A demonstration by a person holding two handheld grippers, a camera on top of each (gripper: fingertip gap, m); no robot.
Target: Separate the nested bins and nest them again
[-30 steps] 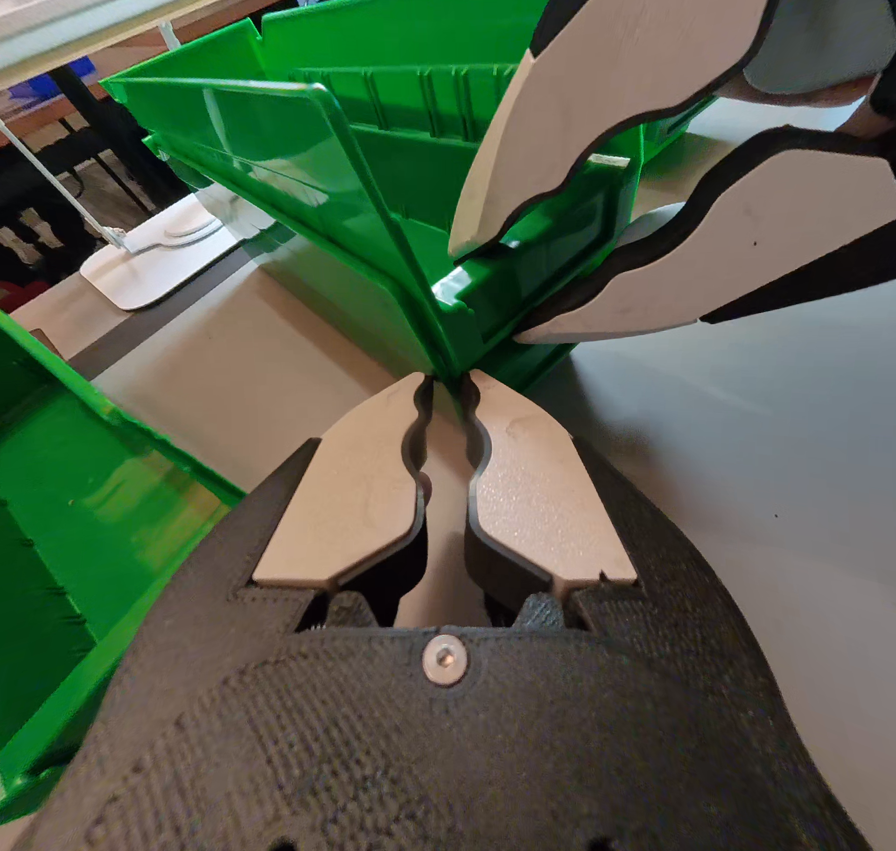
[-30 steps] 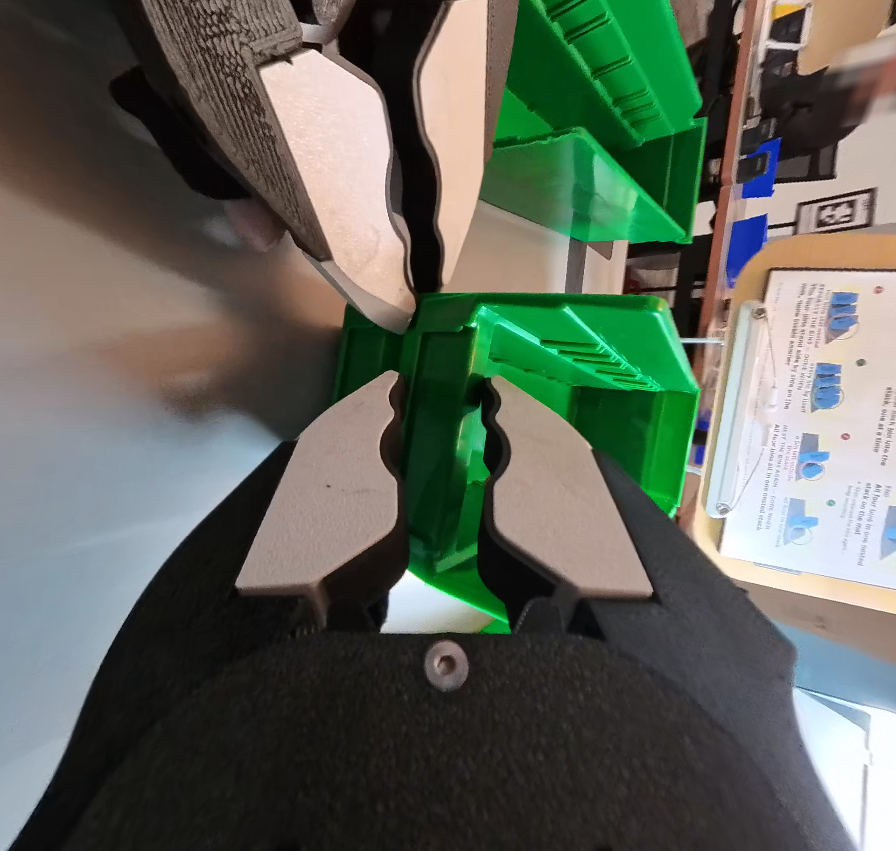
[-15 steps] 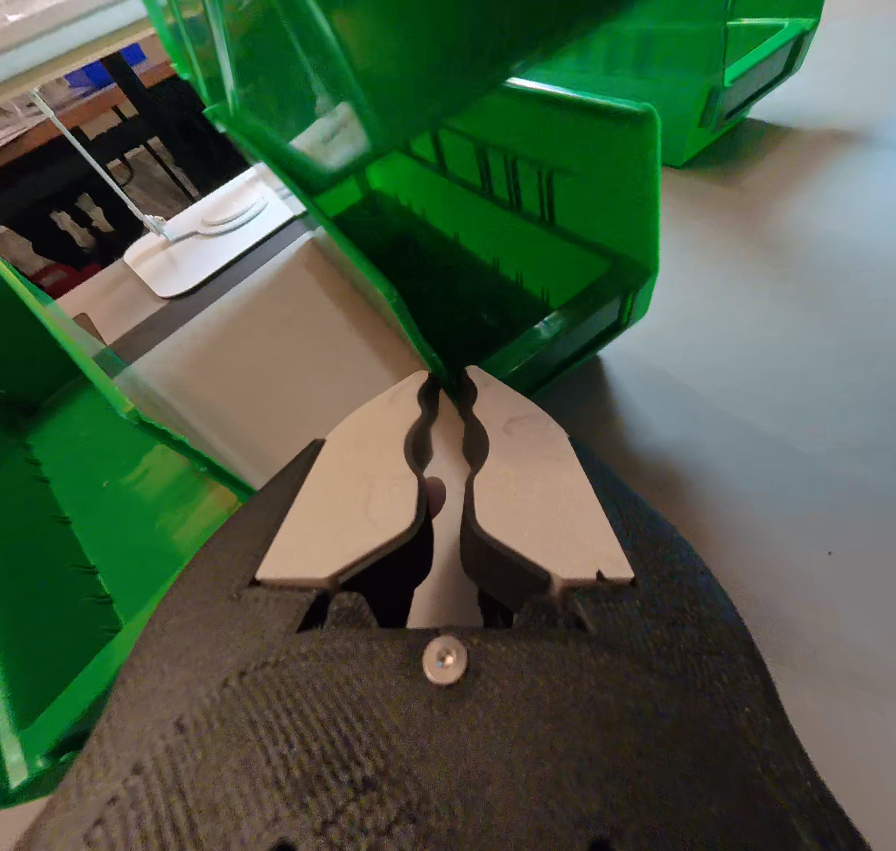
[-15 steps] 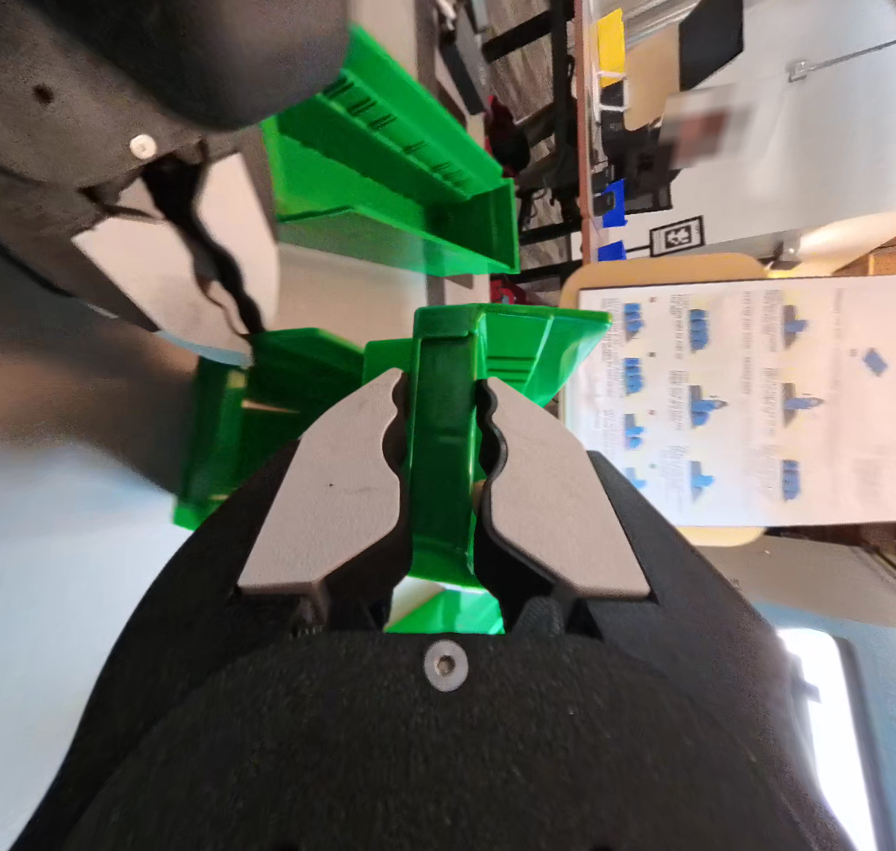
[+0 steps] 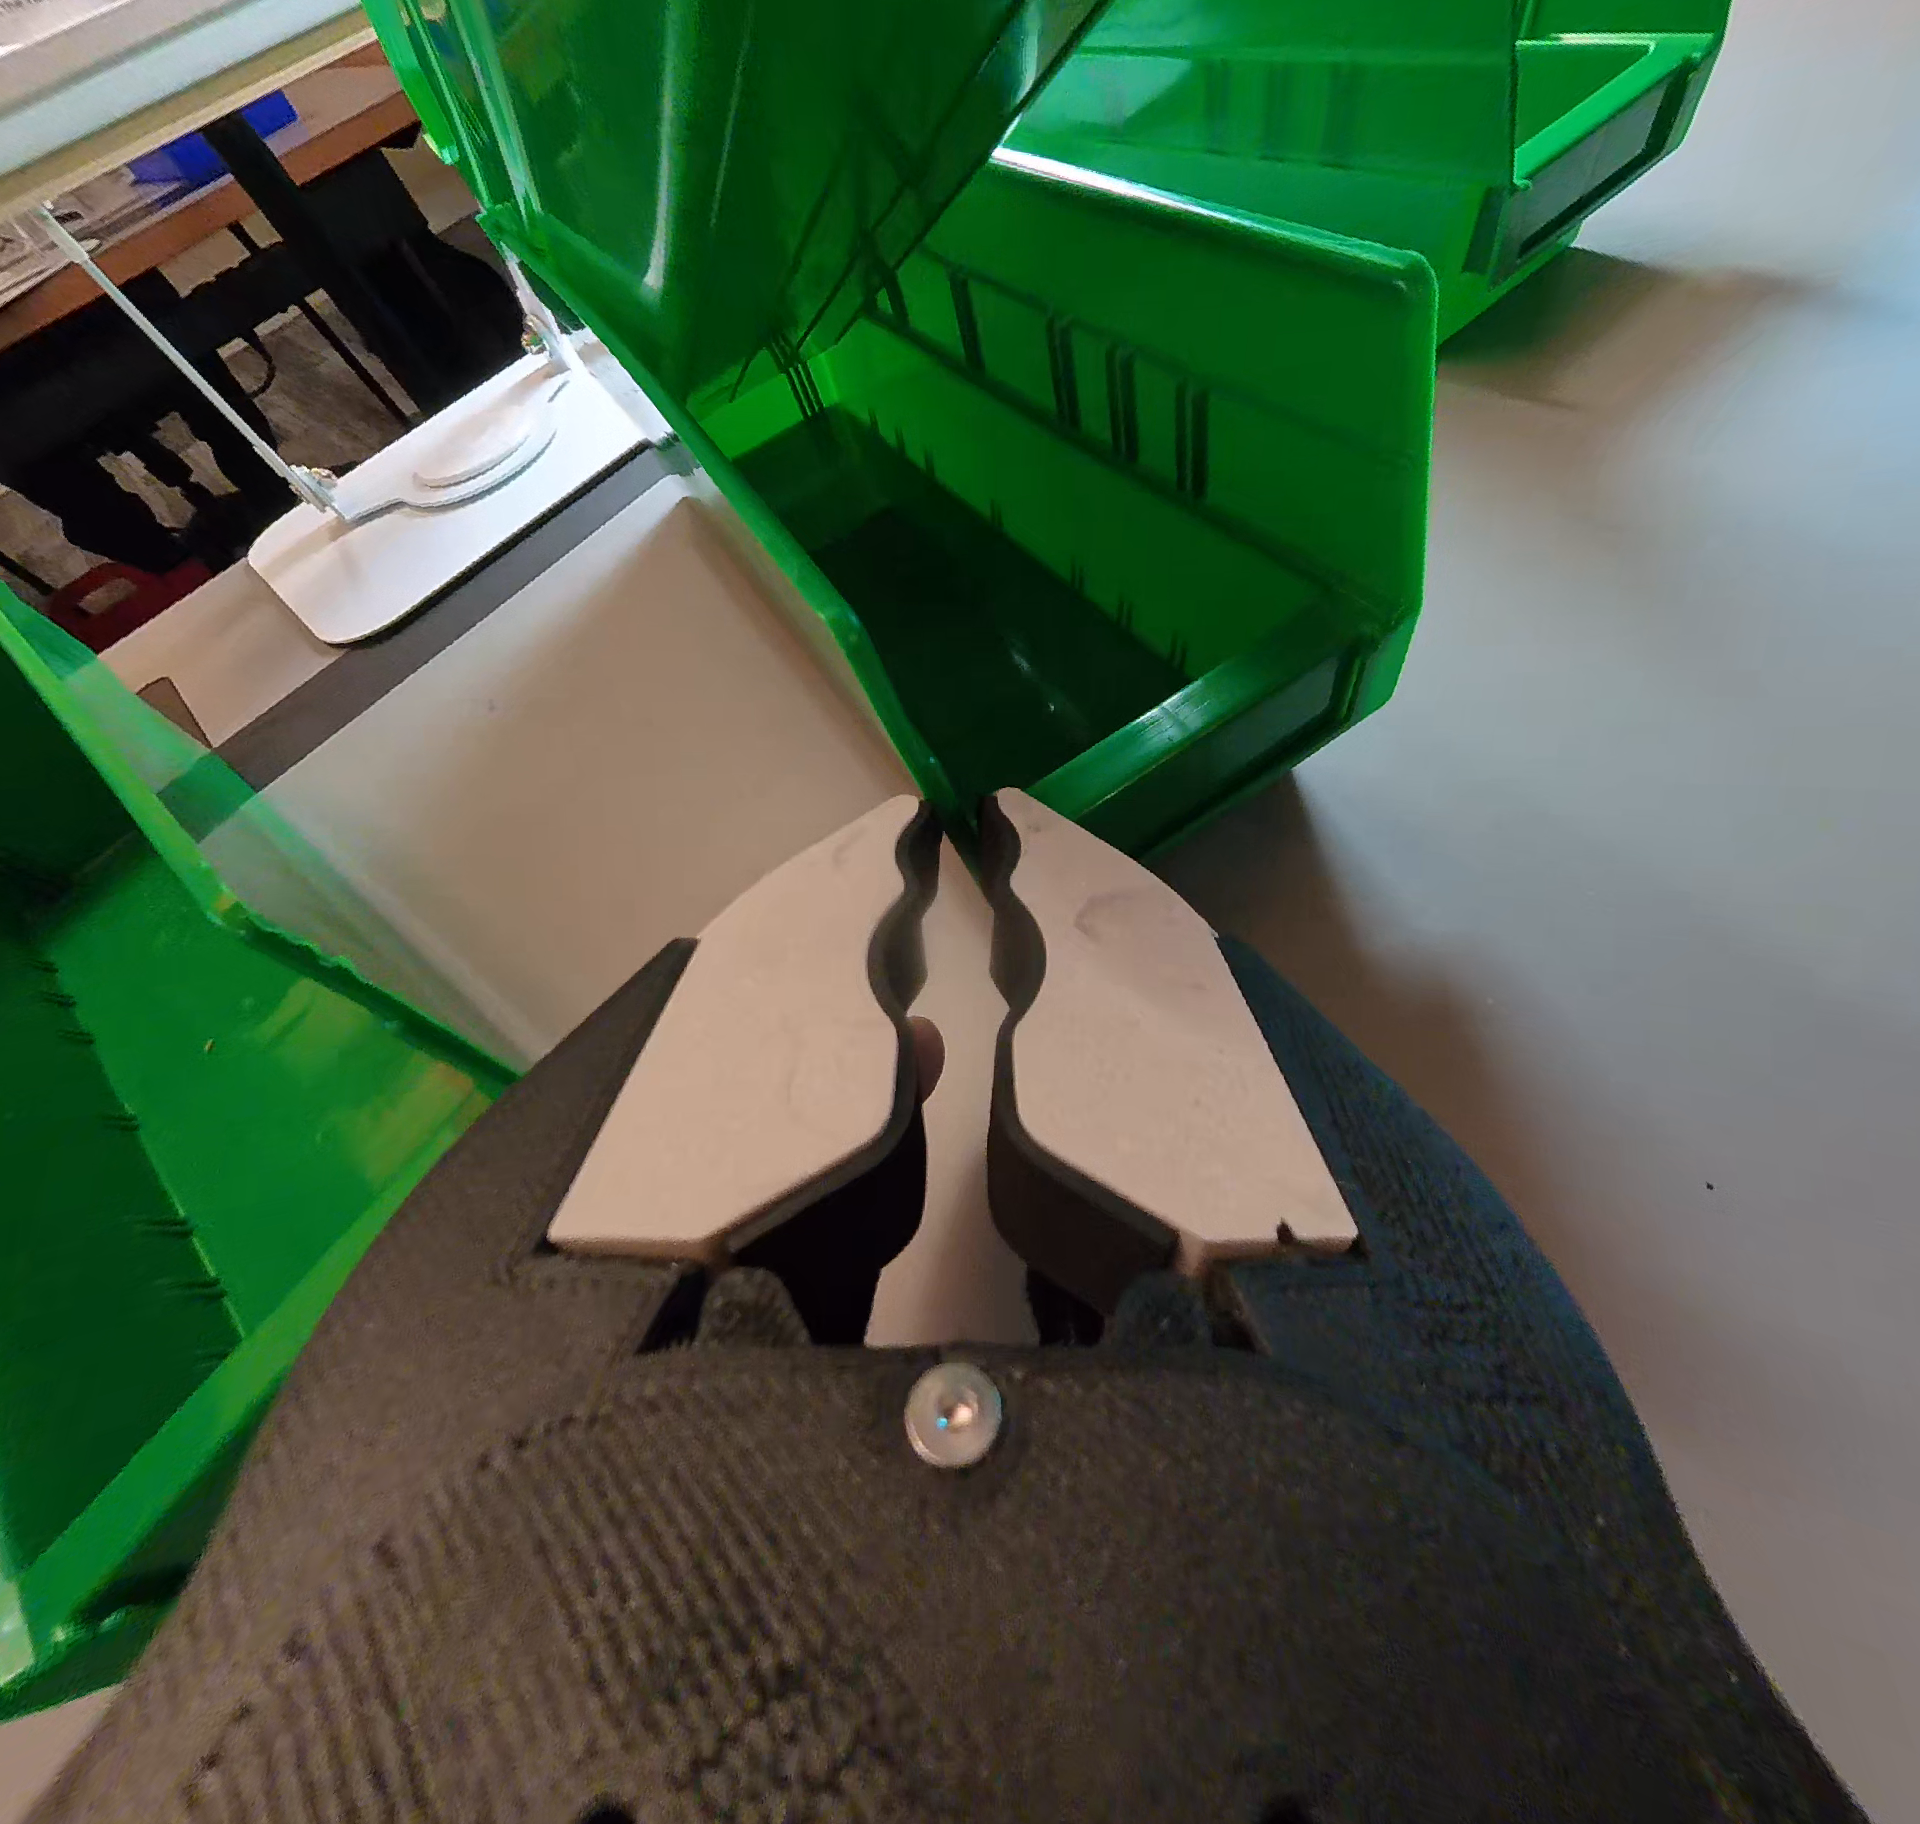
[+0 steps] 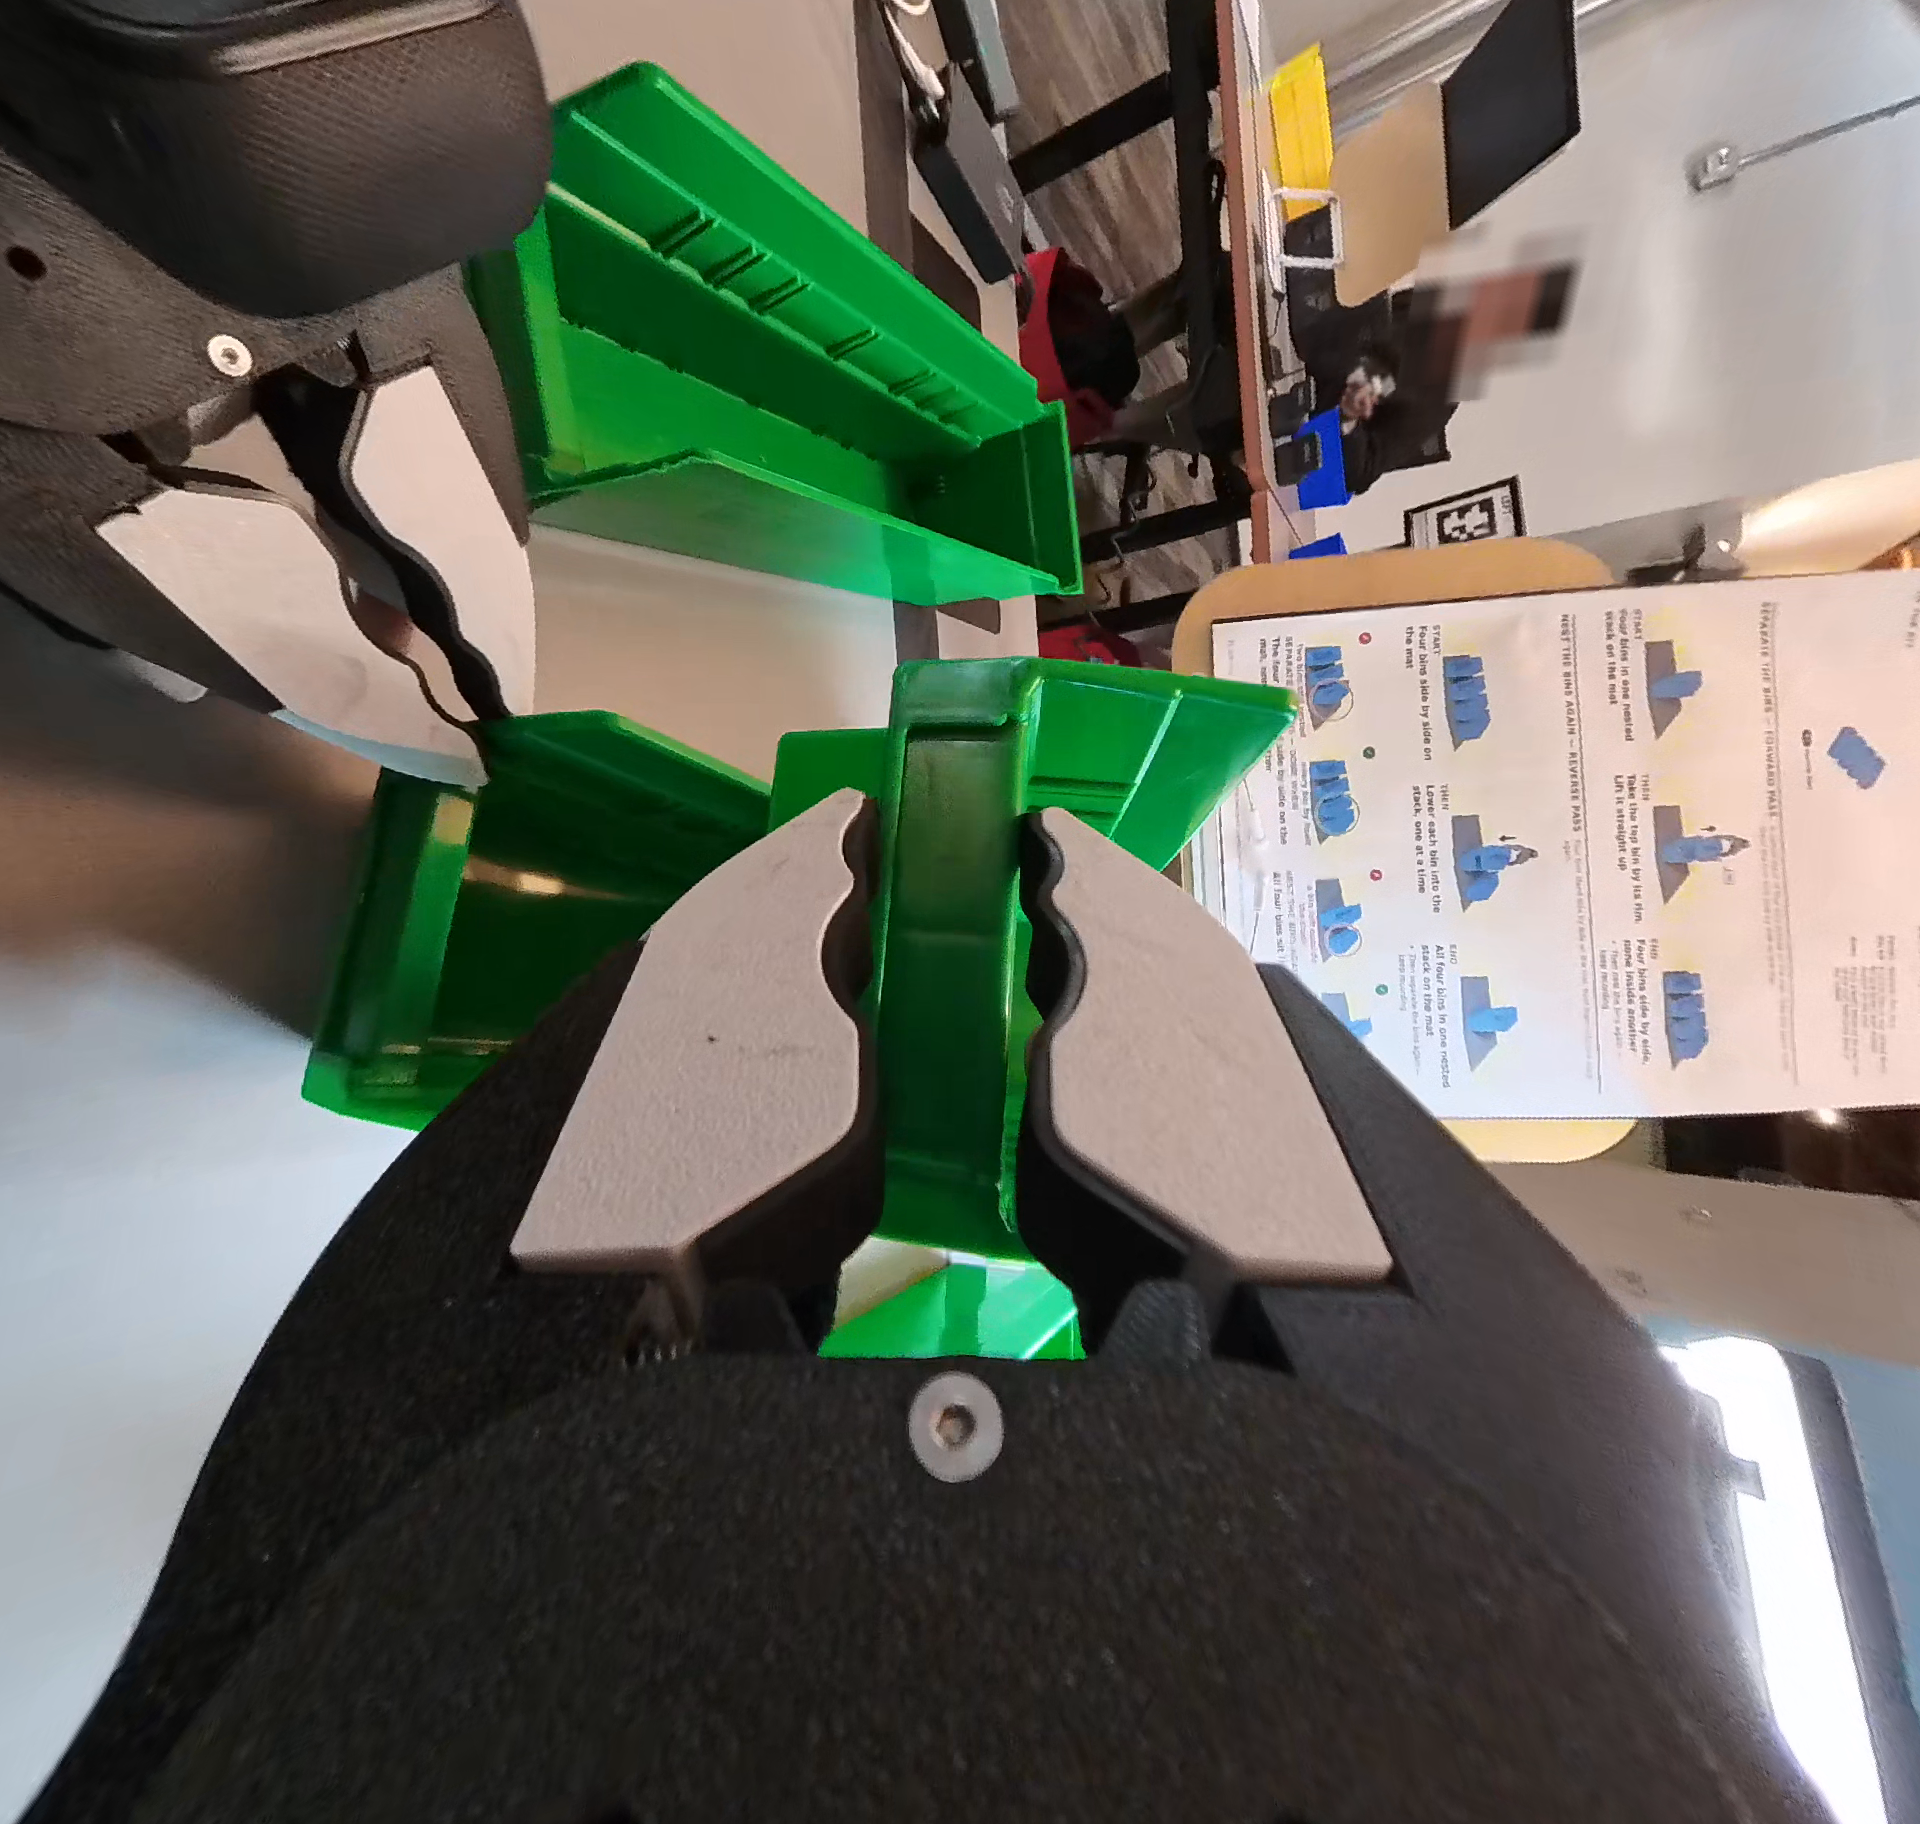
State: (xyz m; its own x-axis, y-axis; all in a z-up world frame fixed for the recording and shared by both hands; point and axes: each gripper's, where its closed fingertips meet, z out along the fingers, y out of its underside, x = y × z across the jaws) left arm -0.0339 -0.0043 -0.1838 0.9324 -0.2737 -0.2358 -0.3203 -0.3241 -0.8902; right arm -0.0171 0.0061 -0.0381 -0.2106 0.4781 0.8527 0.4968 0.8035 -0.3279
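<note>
Green lifted bin (image 6: 940,953) clamped between right fingers (image 6: 727,1036)

The bench (image 5: 1610,735) lies bare to the right of the lower bin (image 5: 1299,444), leaving open room there. A lifted bin (image 5: 748,112) hangs tilted over that bin's mouth and blocks entry from above. Another bin (image 5: 135,1099) crowds the left edge, a far bin (image 5: 1455,60) closes the back, and a white stand base (image 5: 416,527) sits between them near the bench edge.
</note>
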